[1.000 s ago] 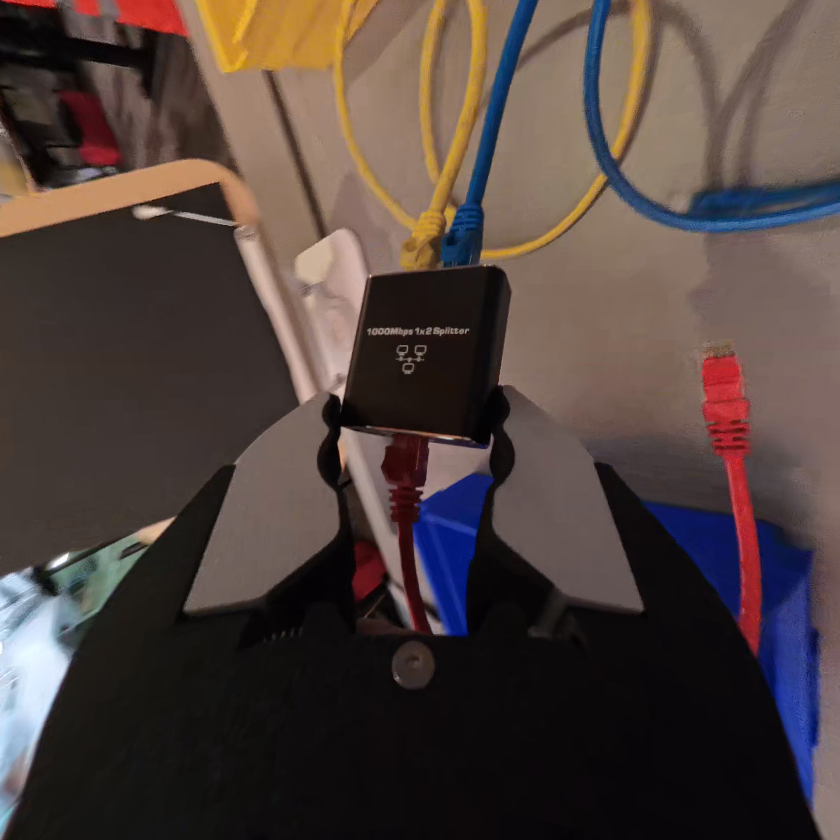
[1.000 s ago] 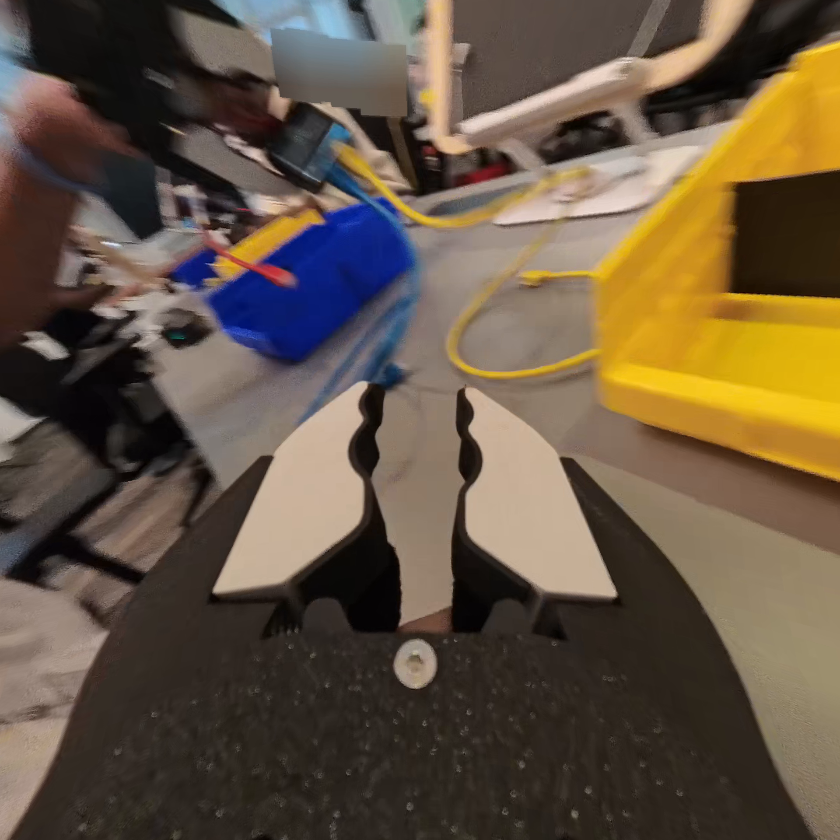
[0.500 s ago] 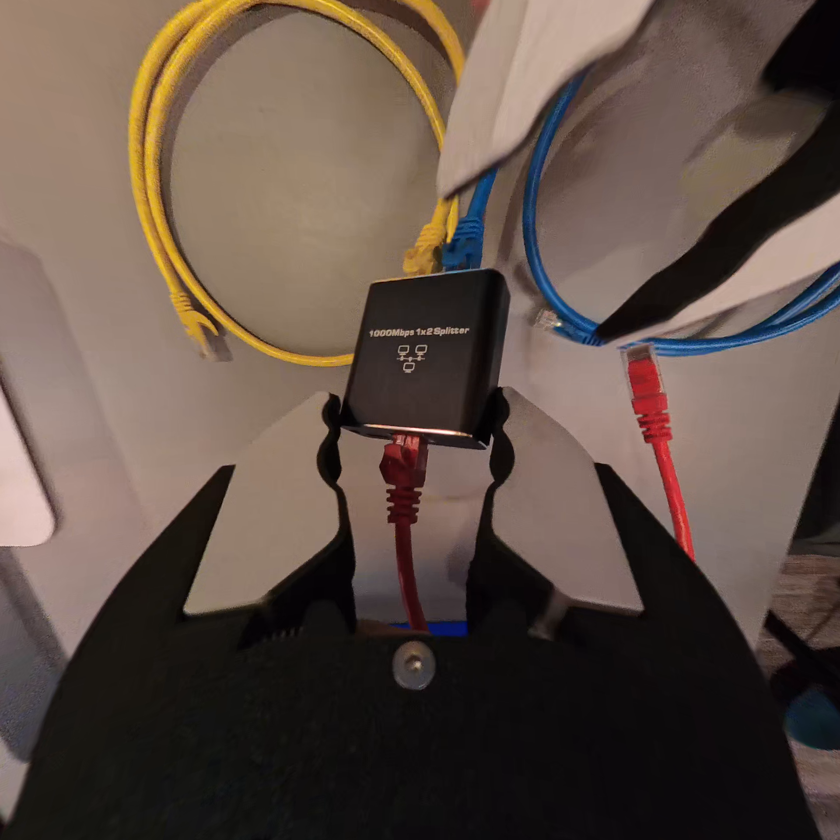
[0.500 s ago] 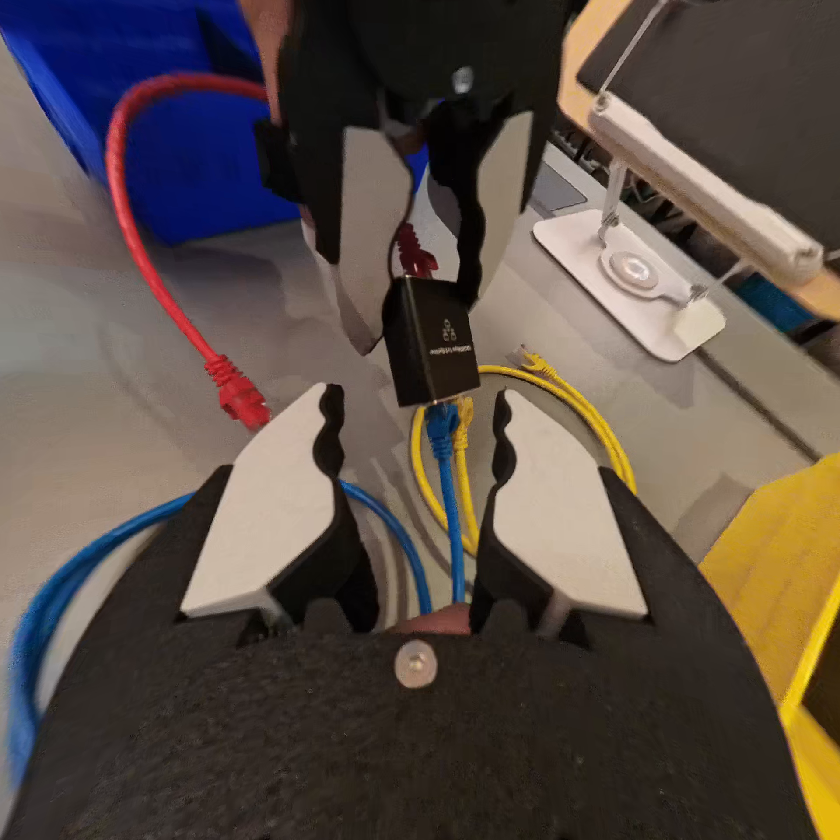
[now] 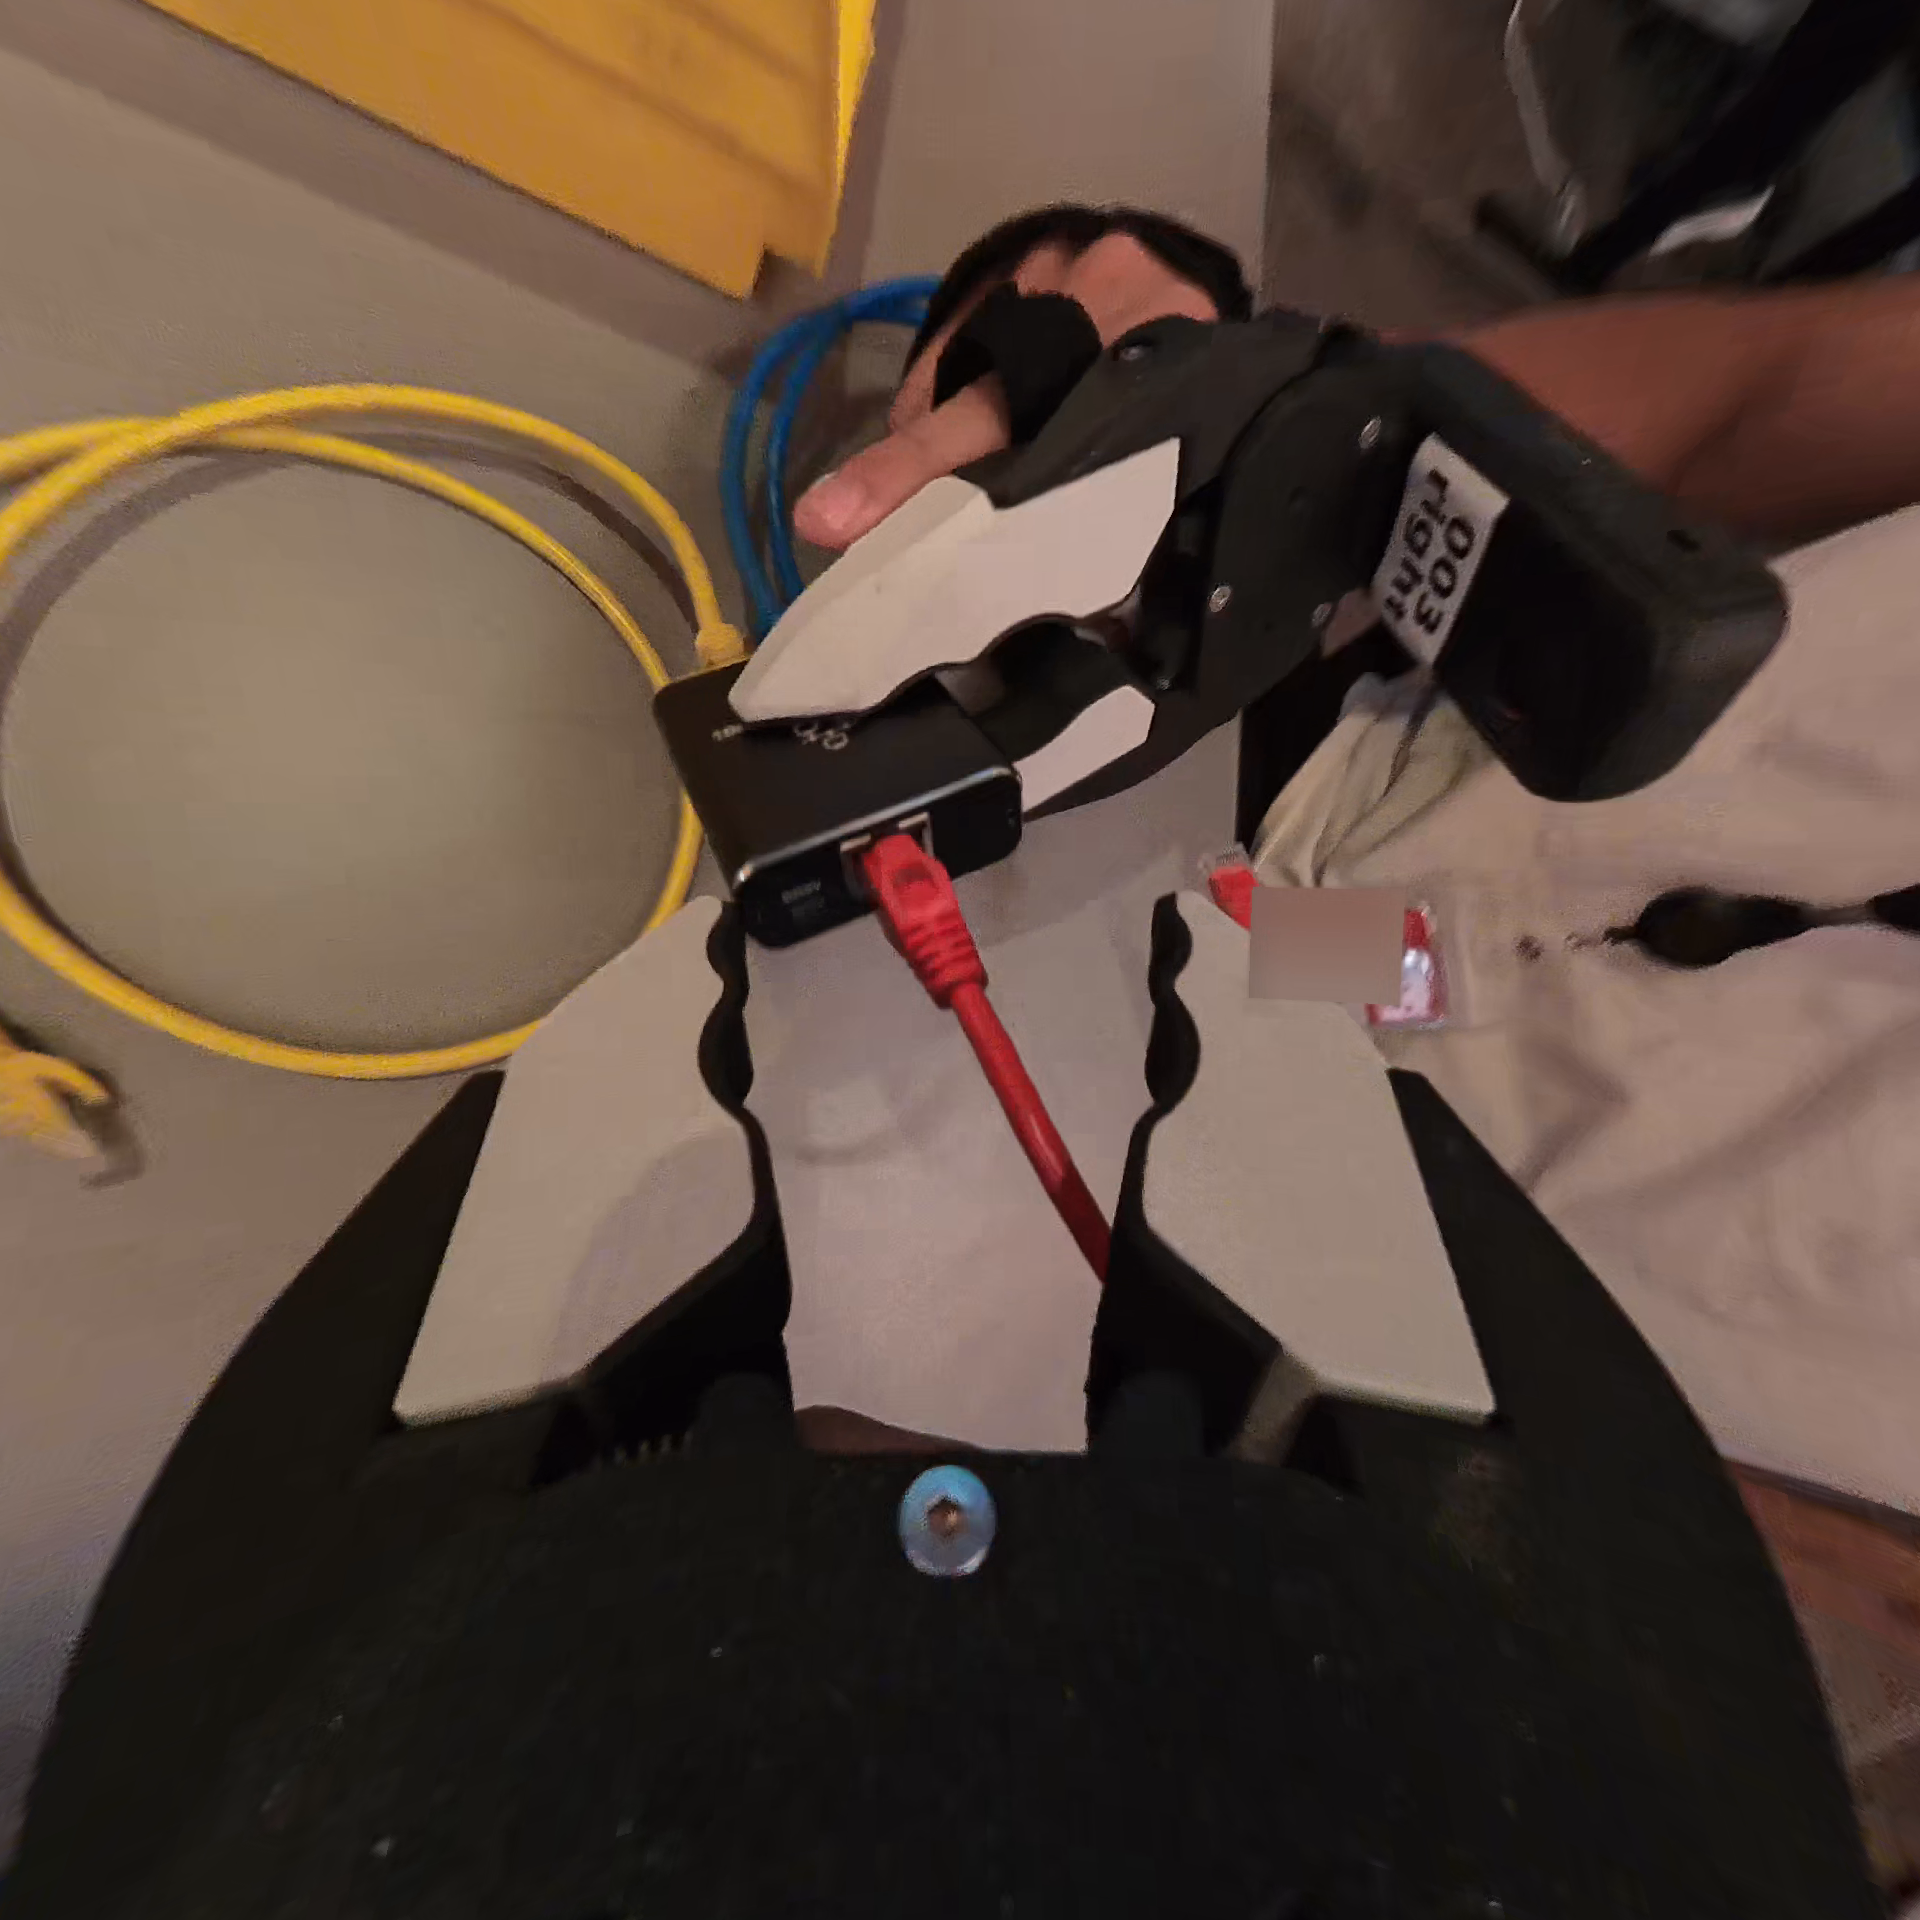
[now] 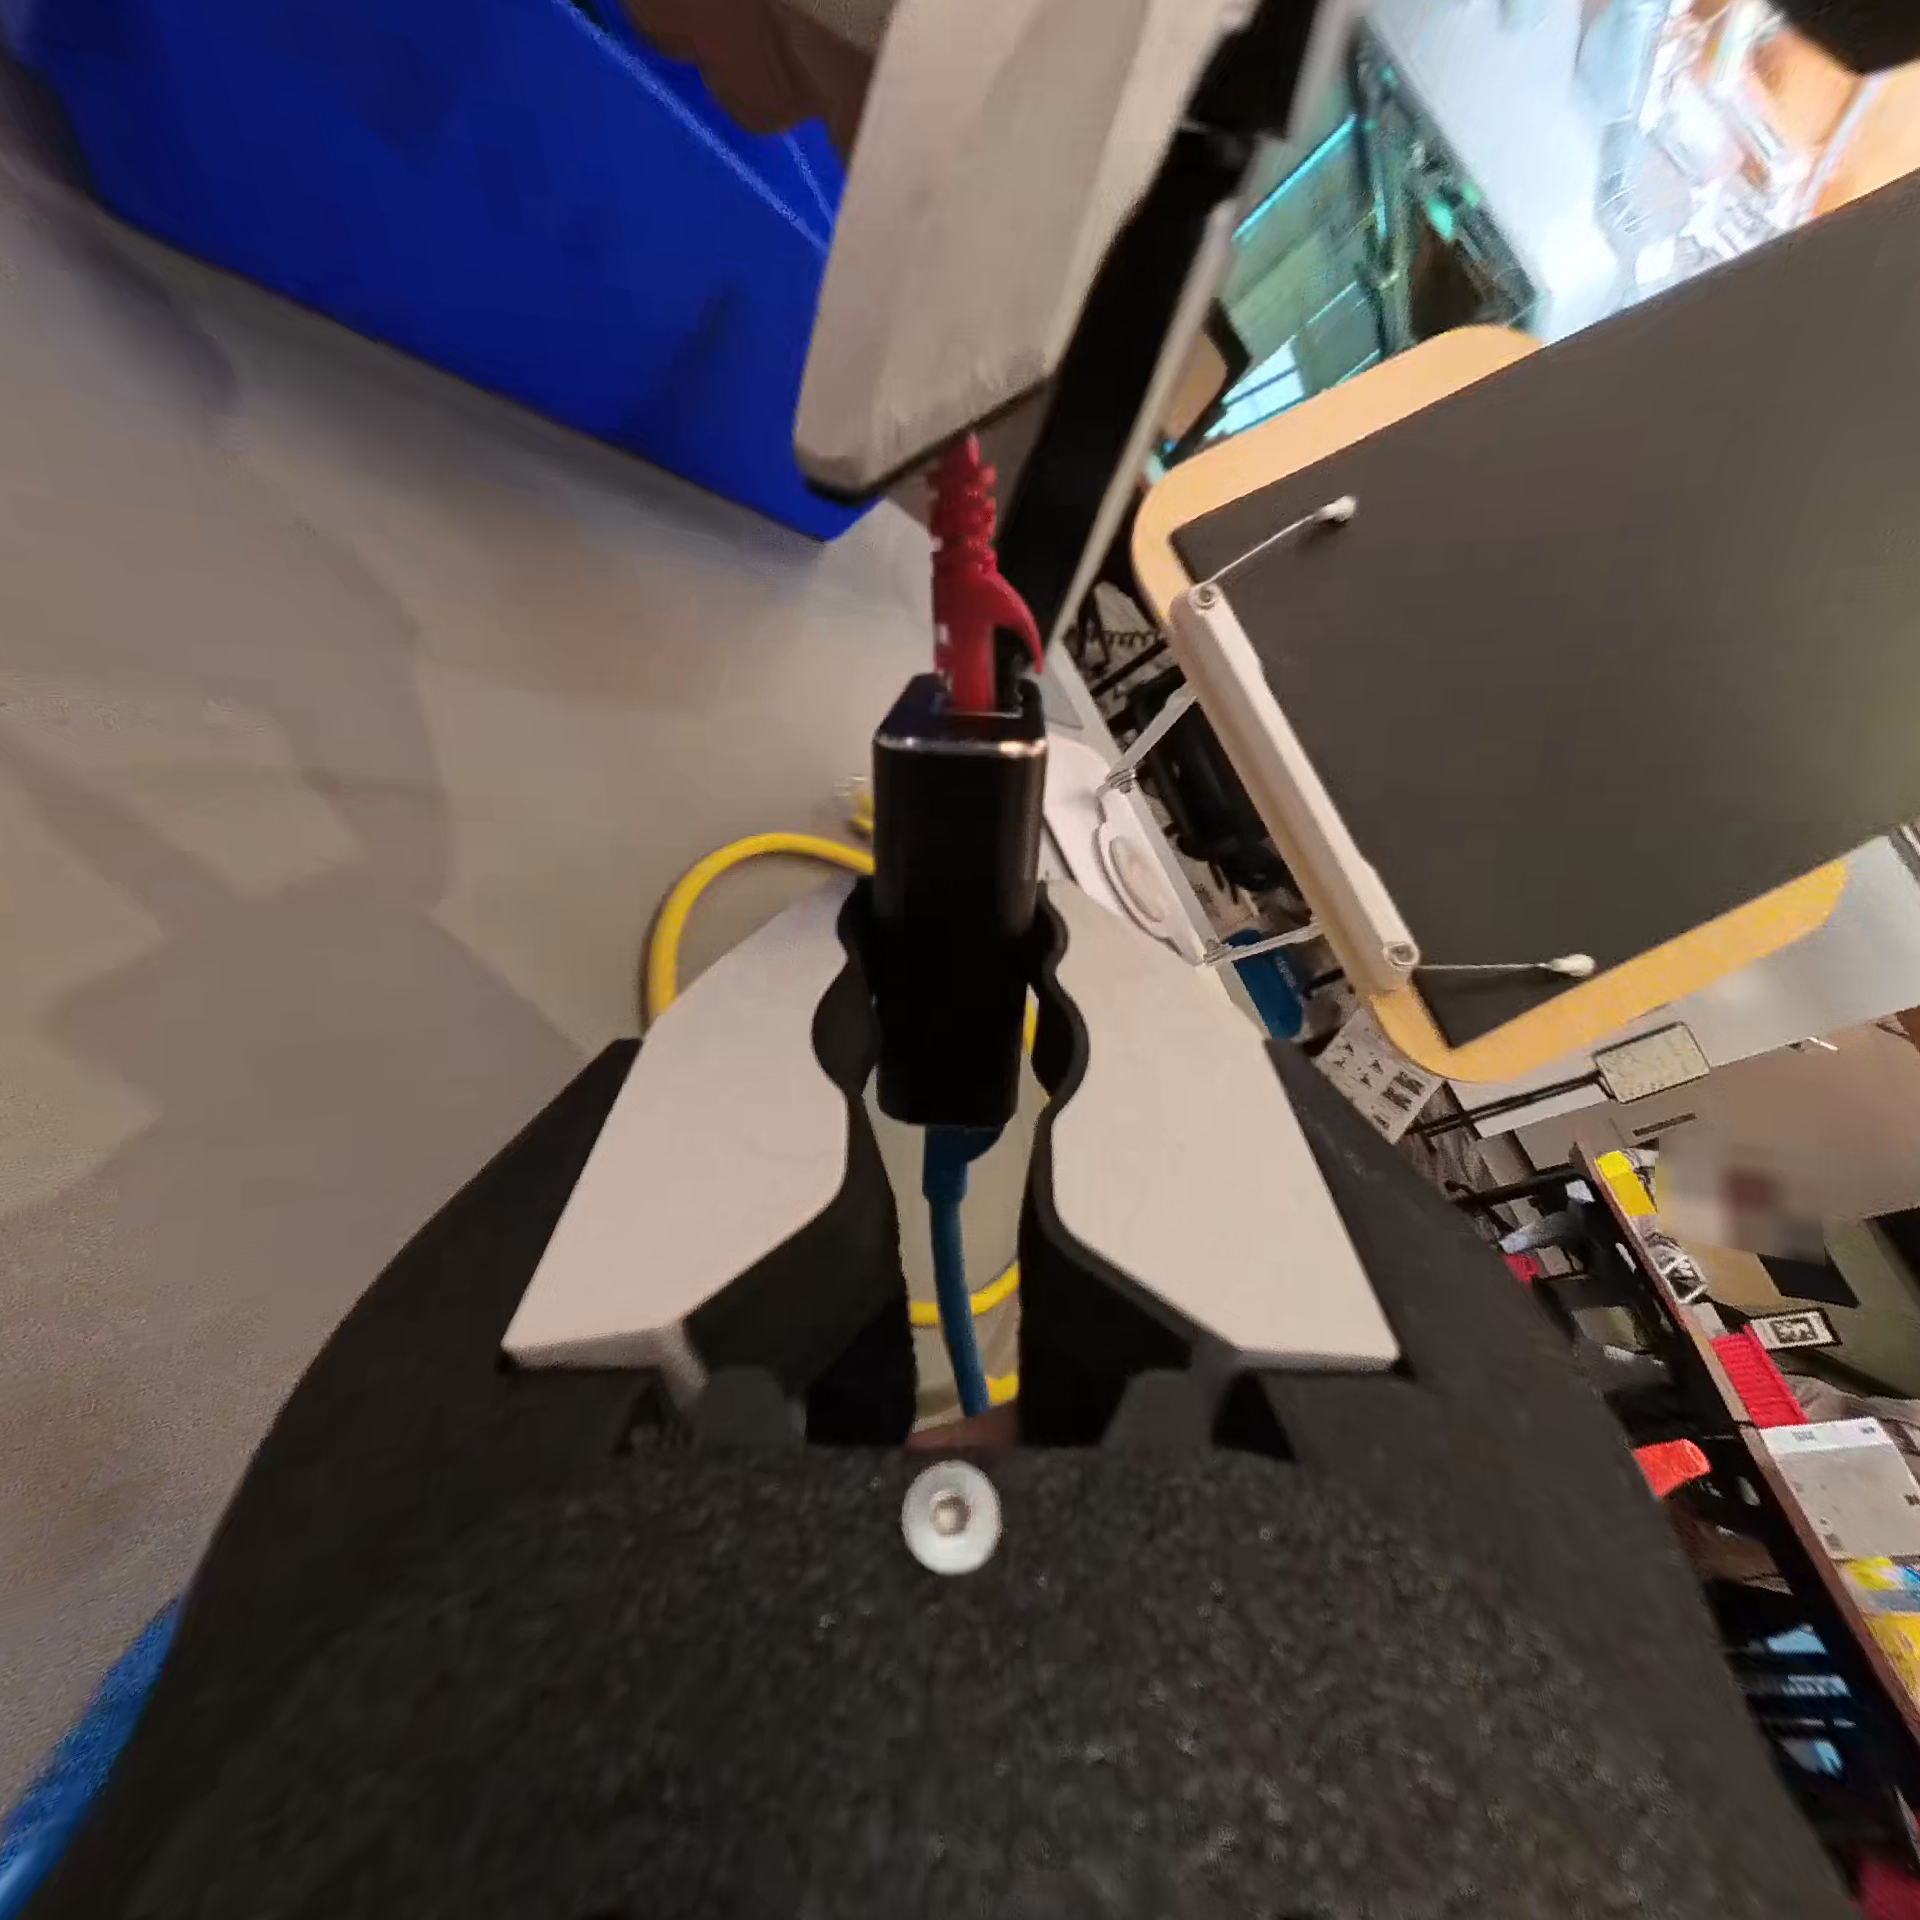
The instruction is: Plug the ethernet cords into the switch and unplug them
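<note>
the switch (image 6: 956,904) is clamped between the closed fingers of the right gripper (image 6: 951,971) above the worktop (image 5: 312,748). the left gripper (image 5: 940,935) is spread wide and empty around the red cord (image 5: 997,1049), which is plugged in. for unplugging, its latch should be pinched first. nothing is seen inside the blue bin (image 6: 447,208) or yellow bin (image 5: 644,114).
</note>
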`<action>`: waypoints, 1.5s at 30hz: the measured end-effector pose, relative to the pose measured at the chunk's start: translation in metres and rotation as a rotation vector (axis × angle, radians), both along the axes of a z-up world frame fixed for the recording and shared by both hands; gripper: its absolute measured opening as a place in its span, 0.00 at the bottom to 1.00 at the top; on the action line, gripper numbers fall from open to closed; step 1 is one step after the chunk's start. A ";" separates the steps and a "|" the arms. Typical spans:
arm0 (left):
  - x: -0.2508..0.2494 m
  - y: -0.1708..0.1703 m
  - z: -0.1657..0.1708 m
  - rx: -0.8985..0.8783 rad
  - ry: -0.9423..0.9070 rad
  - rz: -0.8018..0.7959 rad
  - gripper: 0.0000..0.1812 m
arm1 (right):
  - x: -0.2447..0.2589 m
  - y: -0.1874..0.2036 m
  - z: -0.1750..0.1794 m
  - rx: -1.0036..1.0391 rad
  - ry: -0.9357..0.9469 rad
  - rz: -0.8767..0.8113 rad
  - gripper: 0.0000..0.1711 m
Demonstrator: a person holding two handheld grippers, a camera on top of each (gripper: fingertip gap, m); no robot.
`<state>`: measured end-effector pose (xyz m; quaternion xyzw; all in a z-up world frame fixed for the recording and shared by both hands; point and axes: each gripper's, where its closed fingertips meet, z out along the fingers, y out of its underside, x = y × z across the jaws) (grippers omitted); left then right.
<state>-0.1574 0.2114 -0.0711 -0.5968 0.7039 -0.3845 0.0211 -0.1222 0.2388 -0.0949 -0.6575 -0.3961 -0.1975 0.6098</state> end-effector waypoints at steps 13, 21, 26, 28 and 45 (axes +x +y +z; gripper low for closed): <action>-0.025 0.065 0.002 0.196 -0.185 0.649 0.03 | -0.016 0.081 -0.001 -0.072 -0.117 0.014 0.15; -0.028 0.063 -0.003 0.218 -0.254 0.765 0.04 | -0.038 0.085 -0.002 -0.053 -0.067 0.102 0.16; -0.034 0.047 -0.002 0.156 -0.318 0.691 0.13 | -0.032 0.084 -0.005 0.091 -0.219 0.136 0.15; -0.048 0.056 0.015 0.266 -0.408 0.693 0.22 | -0.032 0.079 -0.018 0.055 -0.242 0.239 0.15; -0.008 0.052 -0.011 1.103 -0.363 -0.129 0.16 | -0.031 0.052 -0.013 -0.092 -0.180 0.382 0.15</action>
